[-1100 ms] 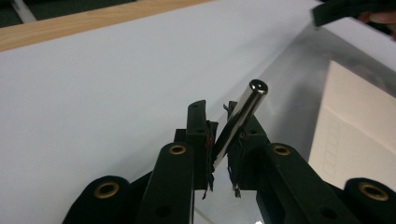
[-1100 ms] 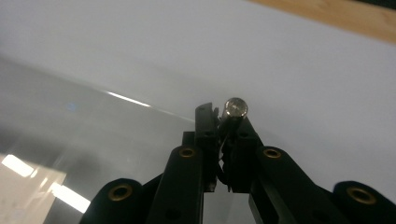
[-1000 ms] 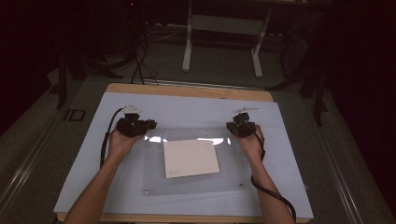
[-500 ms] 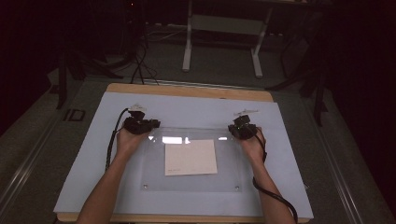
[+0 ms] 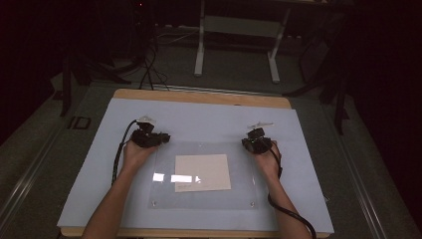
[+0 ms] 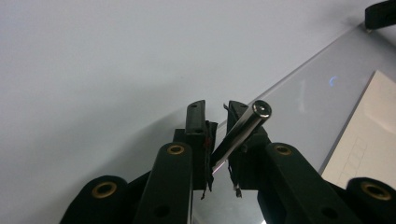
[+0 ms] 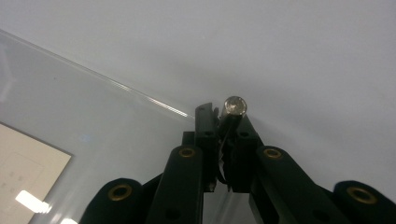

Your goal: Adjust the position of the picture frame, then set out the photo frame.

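A clear plastic sheet [image 5: 239, 186] lies on the pale blue mat [image 5: 199, 119], with a cream paper [image 5: 202, 172] under it. My left gripper [image 5: 158, 138] is at the sheet's far left corner. Its jaws are shut on a shiny metal pin [image 6: 243, 128], which leans to the right between the pads, over the sheet's edge [image 6: 299, 77]. At the far right corner, my right gripper [image 5: 253, 142] is shut on a second metal pin [image 7: 235, 106], held nearly end-on just past the sheet's edge [image 7: 93, 77].
Two small fasteners [image 5: 153, 203] [image 5: 251, 203] sit in the sheet's near corners. The mat covers a wooden table [image 5: 199, 97]. Beyond the table, a metal stand [image 5: 236, 30] and cables [image 5: 149, 64] are on the dark floor.
My left hand has sunk a little toward the sheet's far left corner and shifted slightly right. The right hand, the sheet and the paper have stayed in place.
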A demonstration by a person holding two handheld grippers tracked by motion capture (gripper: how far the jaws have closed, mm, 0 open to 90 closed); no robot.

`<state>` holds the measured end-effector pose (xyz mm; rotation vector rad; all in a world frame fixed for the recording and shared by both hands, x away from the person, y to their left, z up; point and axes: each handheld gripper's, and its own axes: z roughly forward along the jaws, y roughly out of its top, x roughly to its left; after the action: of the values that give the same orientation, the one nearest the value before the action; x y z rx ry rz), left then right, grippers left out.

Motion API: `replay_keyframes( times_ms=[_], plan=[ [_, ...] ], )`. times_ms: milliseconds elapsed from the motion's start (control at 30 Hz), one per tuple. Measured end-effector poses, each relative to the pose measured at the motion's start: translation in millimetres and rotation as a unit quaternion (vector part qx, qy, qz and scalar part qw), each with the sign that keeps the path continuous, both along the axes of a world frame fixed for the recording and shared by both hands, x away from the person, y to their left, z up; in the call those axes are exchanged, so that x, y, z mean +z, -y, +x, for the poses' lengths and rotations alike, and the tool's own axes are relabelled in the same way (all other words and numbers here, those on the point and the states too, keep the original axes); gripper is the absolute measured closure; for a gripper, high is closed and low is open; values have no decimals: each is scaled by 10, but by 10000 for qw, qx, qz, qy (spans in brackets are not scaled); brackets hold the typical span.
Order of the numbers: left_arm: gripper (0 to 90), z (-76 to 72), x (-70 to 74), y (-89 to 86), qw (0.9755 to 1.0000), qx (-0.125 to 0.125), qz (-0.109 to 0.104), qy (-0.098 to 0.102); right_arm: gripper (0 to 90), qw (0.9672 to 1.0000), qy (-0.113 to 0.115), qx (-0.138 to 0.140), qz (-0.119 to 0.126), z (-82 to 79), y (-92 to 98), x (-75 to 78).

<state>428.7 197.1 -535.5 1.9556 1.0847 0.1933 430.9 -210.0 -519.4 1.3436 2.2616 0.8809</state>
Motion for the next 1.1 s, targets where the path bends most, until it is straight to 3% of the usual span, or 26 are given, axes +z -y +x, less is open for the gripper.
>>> replay_keyframes(
  times_ms=[267,400,500,667,833,967,1000,1033,1100],
  plan=[
    [789,1,-9,-1,10000,18,-32,-5,853,10000,23,21,-8,-46,5,-3],
    [771,-4,-34,-21,9998,69,-204,-41,851,10000,30,28,35,-48,15,-11],
    [690,-9,-76,-4,9996,235,-109,-61,850,10000,69,32,55,-49,19,-18],
    [595,-65,-78,-5,9993,313,-189,53,848,9998,131,13,115,-62,29,-35],
    [557,-201,23,-61,9984,316,-280,386,840,9998,180,67,103,-65,37,-44],
    [563,-261,64,-98,9975,253,-367,553,741,9996,228,162,66,-69,50,-46],
    [563,-318,81,-124,9963,173,-426,729,690,9994,267,205,86,-73,63,-46],
    [574,-335,84,-139,9958,171,-454,779,574,9978,494,366,240,-104,110,-29],
    [568,-358,86,-172,9950,203,-525,820,523,9961,677,451,331,-129,163,-6]
  ],
)
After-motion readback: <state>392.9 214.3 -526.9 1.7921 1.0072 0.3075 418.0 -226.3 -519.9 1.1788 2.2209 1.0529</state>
